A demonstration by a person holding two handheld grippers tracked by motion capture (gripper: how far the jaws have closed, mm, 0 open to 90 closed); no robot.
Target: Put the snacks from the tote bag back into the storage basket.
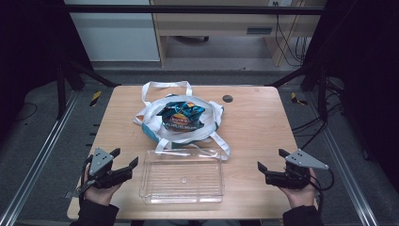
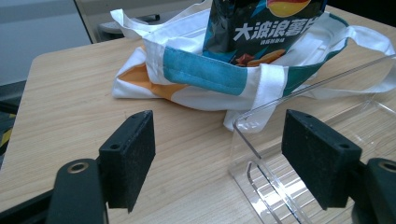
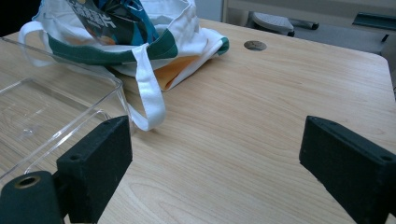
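- Both tools, left (image 1: 123, 160) and right (image 1: 270, 160), sit released and empty at the surface's (image 1: 263, 117) near edge.
- Chips (image 1: 181, 115) still in bag (image 1: 151, 123); tray (image 1: 181, 176) empty, so pretty much nothing's done yet.

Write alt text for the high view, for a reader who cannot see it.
A white tote bag holding a dark blue chip packet lies mid-table, with an empty clear plastic tray just in front of it. The left gripper and right gripper, both open and holding nothing, rest at either side of the tray on the wooden table.
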